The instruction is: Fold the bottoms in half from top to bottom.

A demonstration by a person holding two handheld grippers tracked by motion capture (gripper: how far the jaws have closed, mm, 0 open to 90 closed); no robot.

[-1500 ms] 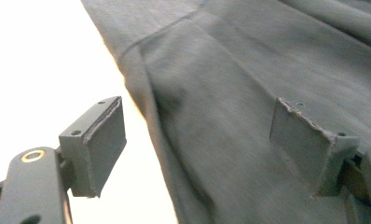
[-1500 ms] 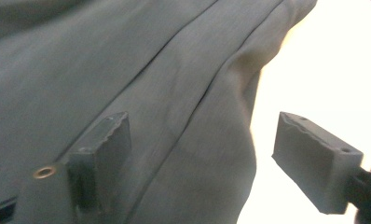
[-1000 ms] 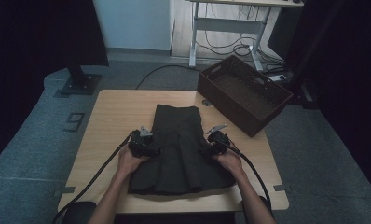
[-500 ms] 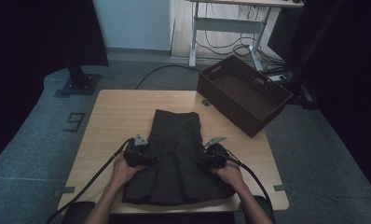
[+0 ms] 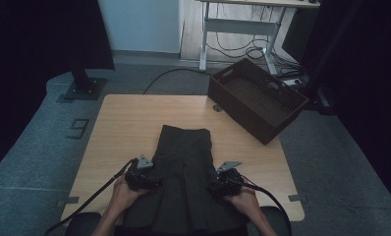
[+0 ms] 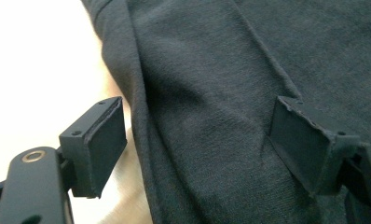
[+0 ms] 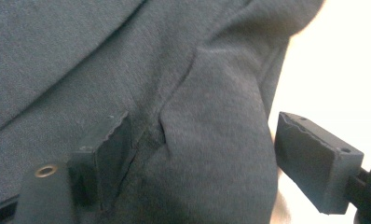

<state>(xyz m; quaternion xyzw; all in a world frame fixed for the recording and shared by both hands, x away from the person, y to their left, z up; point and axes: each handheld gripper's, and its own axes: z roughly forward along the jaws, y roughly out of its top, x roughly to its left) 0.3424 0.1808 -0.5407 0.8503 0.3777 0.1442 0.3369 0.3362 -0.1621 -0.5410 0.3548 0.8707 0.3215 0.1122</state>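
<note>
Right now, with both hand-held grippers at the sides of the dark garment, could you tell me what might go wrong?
The left hand-held gripper straddles the dark garment edge with jaws open; closing may catch only a thin fold that slips. The right hand-held gripper sits over a bunched fold, so its grip may be uneven. The near hem overhangs the table and could slide off.

Garment [image 5: 183,172] on the table's [image 5: 129,123] near half, basket [image 5: 257,98] at its far right corner.

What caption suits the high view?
Two open grippers straddle the side edges of a dark garment on a table.
</note>
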